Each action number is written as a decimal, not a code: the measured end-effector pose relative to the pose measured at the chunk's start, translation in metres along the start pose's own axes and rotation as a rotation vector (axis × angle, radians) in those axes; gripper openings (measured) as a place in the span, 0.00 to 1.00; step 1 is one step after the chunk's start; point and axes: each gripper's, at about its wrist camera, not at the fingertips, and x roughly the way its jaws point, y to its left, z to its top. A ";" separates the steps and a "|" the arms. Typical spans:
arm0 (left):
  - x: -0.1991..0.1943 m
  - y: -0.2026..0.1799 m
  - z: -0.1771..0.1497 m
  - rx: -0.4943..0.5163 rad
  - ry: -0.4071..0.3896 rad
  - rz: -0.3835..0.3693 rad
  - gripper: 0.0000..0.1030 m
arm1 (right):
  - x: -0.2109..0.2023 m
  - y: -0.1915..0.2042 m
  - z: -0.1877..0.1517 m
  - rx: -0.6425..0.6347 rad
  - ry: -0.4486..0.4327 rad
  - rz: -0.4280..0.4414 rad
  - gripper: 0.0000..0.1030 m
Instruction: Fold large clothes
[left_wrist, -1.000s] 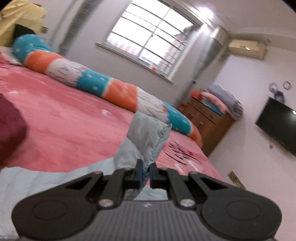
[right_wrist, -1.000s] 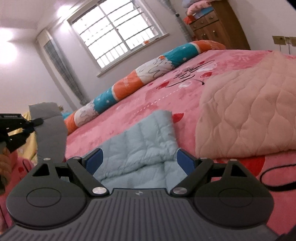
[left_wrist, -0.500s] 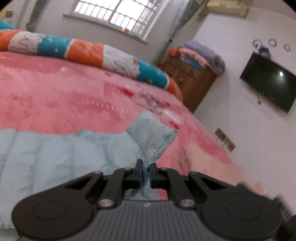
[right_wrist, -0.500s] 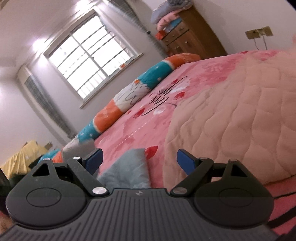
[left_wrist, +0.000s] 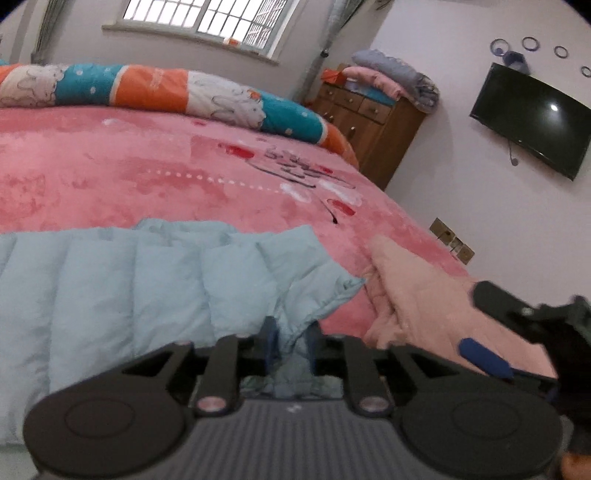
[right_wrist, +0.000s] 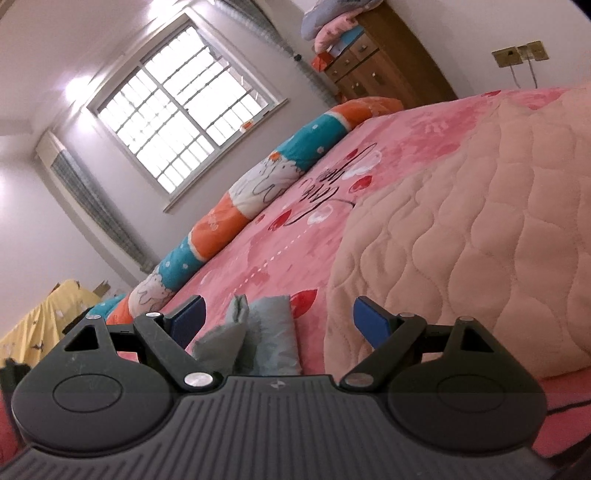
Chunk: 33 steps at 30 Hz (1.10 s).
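Mostly pink plush bed (left_wrist: 129, 173), barred window (right_wrist: 177, 122) behind; pale-blue quilted jacket (left_wrist: 122, 288) cut off left; left gripper (left_wrist: 291, 341) opening around its hem; right gripper (right_wrist: 277, 319) apart, empty.

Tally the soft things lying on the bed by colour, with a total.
Light blue jacket: 1
Peach quilted blanket: 1
Orange-teal-white bolster: 1
Total: 3

Striped bolster (left_wrist: 207, 92) along the pink bed (left_wrist: 110, 173) (dresser (left_wrist: 369, 122) beyond), wall television (left_wrist: 532, 118).

bright window (right_wrist: 184, 107) daylight, ceiling glare (soft blur), bent fisheye edges.
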 end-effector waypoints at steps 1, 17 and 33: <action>-0.004 0.000 -0.001 0.004 0.001 -0.003 0.36 | 0.001 0.000 0.000 -0.003 0.011 0.003 1.00; -0.095 0.056 -0.033 0.003 -0.038 0.137 0.61 | 0.032 0.010 -0.009 -0.123 0.159 0.083 1.00; -0.143 0.155 -0.050 -0.064 -0.050 0.409 0.65 | 0.065 0.025 -0.013 -0.343 0.297 0.062 0.22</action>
